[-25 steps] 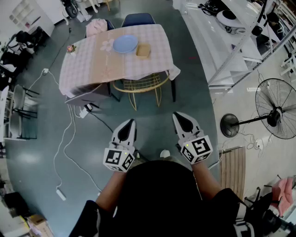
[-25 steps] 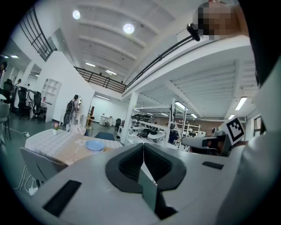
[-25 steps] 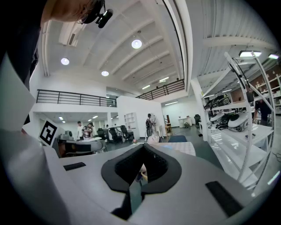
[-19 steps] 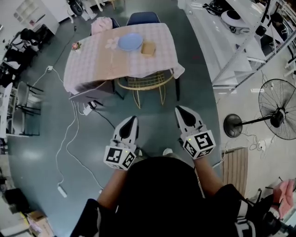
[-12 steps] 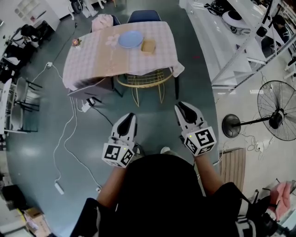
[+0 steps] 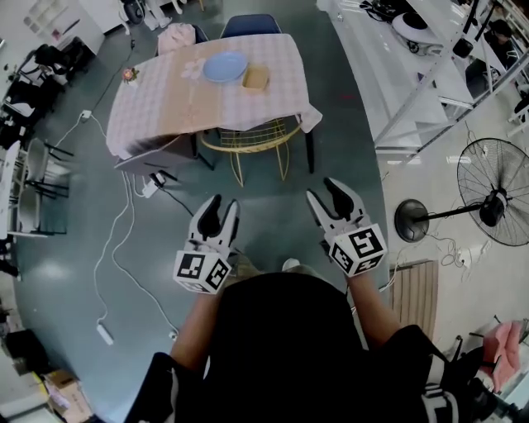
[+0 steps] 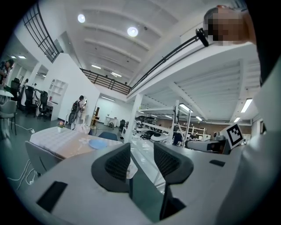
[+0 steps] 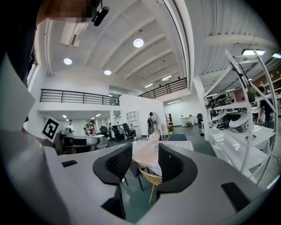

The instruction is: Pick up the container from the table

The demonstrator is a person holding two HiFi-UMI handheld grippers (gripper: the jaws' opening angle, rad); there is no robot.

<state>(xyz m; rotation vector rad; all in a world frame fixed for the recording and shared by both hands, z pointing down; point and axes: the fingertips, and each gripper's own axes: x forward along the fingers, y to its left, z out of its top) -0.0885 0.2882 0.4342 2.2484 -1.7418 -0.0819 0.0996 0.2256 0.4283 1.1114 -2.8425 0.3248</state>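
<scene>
Far ahead stands a table (image 6: pixel 178 103) under a checked cloth. On it lie a small tan container (image 6: pixel 255 78) and a blue plate (image 6: pixel 225 66). Both grippers hang over the floor, well short of the table. My left gripper (image 6: pixel 223 205) has its jaws opening with nothing between them; its own view (image 7: pixel 141 151) shows the table (image 7: pixel 61 140) and the plate (image 7: pixel 97 143) off to the left. My right gripper (image 6: pixel 325 192) is also opening and empty, and its view (image 8: pixel 145 154) has the table (image 8: pixel 182 144) straight ahead.
A wicker chair (image 6: pixel 252 149) is tucked under the table's near side, with a grey chair (image 6: pixel 153 165) at its left corner and a blue chair (image 6: pixel 248 25) behind. Cables and a power strip (image 6: pixel 103 333) trail over the floor at left. A standing fan (image 6: pixel 492 198) and white shelving (image 6: pixel 413 74) are at right.
Both grippers' jaws, shut a second ago, now stand apart. The right gripper has edged a little toward the table; the left has kept its place.
</scene>
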